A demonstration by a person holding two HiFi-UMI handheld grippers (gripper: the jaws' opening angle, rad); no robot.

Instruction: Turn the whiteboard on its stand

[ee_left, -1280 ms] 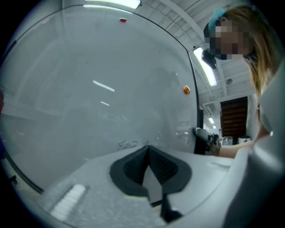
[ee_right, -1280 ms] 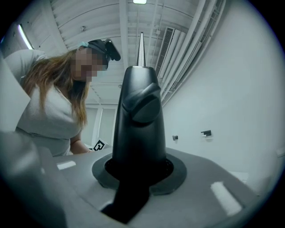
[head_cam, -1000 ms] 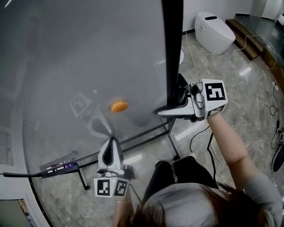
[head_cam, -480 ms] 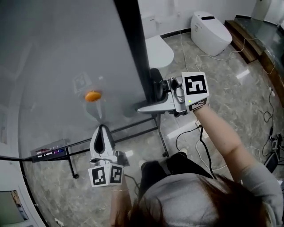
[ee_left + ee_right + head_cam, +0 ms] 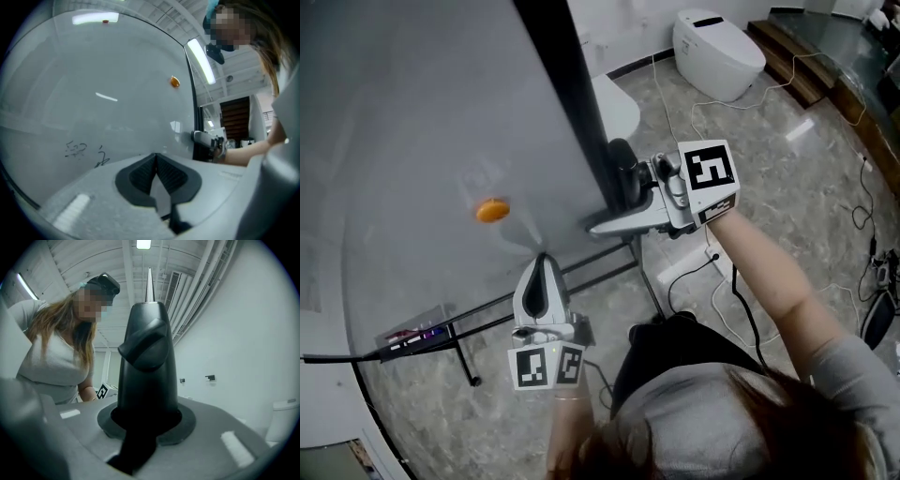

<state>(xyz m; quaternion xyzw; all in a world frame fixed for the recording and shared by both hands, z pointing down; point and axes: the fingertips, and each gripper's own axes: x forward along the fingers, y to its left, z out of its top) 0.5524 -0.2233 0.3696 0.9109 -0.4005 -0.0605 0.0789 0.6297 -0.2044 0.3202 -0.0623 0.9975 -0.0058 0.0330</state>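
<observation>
The whiteboard (image 5: 412, 141) is a large grey panel with a black frame (image 5: 572, 94) on its right edge, and it fills the left of the head view. An orange magnet (image 5: 492, 211) sticks to it. My right gripper (image 5: 602, 225) points left and is shut on that black frame (image 5: 147, 366), which stands between its jaws in the right gripper view. My left gripper (image 5: 542, 262) is shut with nothing held. Its tip rests against the board face below the magnet (image 5: 175, 82). Faint writing (image 5: 77, 150) shows on the board.
The stand's black legs (image 5: 469, 370) and a tray with markers (image 5: 417, 337) sit below the board. A white toilet (image 5: 717, 52) and a white round seat (image 5: 614, 103) stand beyond the frame. Cables (image 5: 722, 281) trail across the marble floor on the right.
The board's black edge has swung left across the head view, with the right gripper still clamped on it. The orange magnet has shifted left. The left gripper has moved along with the board face.
</observation>
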